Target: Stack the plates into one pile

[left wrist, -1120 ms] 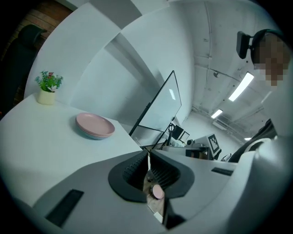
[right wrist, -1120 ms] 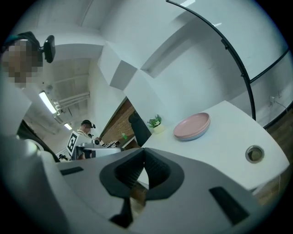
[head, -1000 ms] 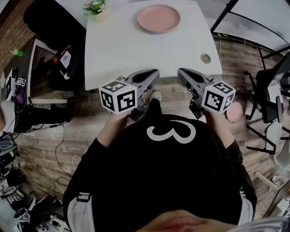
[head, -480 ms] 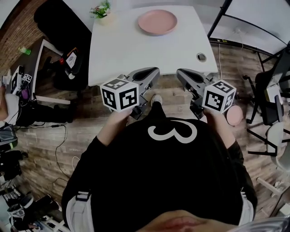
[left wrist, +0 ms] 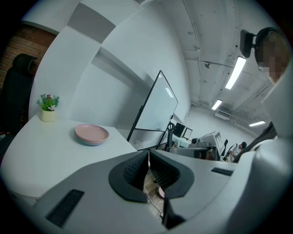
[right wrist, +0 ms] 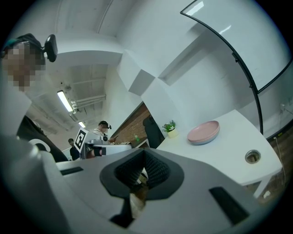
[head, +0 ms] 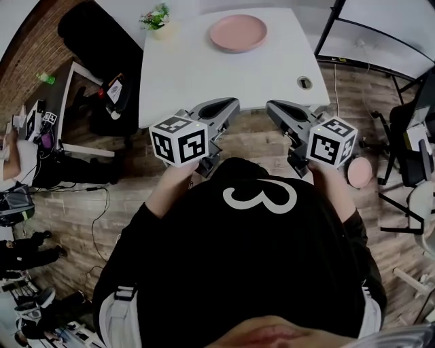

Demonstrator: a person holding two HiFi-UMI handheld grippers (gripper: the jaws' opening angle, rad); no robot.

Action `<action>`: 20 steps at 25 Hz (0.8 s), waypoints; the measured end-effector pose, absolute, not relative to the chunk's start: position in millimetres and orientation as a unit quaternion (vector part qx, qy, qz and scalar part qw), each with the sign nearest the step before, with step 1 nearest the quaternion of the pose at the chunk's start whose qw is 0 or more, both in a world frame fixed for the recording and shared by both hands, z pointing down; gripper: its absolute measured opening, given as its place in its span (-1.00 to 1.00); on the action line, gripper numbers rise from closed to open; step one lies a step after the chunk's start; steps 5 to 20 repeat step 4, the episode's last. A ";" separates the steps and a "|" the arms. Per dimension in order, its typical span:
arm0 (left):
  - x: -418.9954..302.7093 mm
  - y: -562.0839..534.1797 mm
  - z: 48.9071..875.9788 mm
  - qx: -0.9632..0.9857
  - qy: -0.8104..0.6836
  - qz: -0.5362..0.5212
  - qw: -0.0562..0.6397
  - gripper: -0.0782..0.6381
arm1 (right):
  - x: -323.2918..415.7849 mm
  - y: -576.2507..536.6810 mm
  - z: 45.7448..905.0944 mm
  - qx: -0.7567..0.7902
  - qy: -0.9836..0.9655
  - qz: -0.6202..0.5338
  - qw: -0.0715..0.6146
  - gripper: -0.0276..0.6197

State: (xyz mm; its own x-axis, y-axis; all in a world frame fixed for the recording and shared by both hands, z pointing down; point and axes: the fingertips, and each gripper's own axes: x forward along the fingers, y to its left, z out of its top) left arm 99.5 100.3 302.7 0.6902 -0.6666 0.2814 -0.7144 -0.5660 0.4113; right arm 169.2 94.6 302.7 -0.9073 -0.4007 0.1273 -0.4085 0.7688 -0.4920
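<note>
A pile of pink plates (head: 238,32) sits at the far side of the white table (head: 204,75). It also shows in the left gripper view as the pink plates (left wrist: 91,135) and in the right gripper view as the pink plates (right wrist: 203,132). My left gripper (head: 232,105) and right gripper (head: 271,107) hover side by side at the table's near edge, far short of the plates. Both are shut, with nothing between the jaws. The left gripper (left wrist: 148,157) and the right gripper (right wrist: 143,157) each show ribbed pads pressed together.
A small potted plant (head: 158,16) stands at the table's far left corner. A round cable hole (head: 305,82) lies near the right edge. A whiteboard frame (head: 340,20) stands to the right, a pink round thing (head: 358,173) lies low at the right, and a black chair (head: 88,34) is on the left.
Both grippers have risen a little and stayed shut and empty. In the head view the table has slid slightly away and to the right.
</note>
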 end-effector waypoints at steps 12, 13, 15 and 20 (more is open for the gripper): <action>98.5 99.5 306.7 0.884 -0.388 0.048 0.256 -0.71 | 165.5 93.7 304.1 0.211 -0.941 0.263 0.010 -0.84; 98.5 99.5 306.7 0.884 -0.388 0.048 0.256 -0.71 | 165.5 93.7 304.1 0.211 -0.941 0.263 0.010 -0.84; 98.5 99.5 306.7 0.884 -0.388 0.048 0.256 -0.71 | 165.5 93.7 304.1 0.211 -0.941 0.263 0.010 -0.84; 98.5 99.5 306.7 0.884 -0.388 0.048 0.256 -0.71 | 165.5 93.7 304.1 0.211 -0.941 0.263 0.010 -0.84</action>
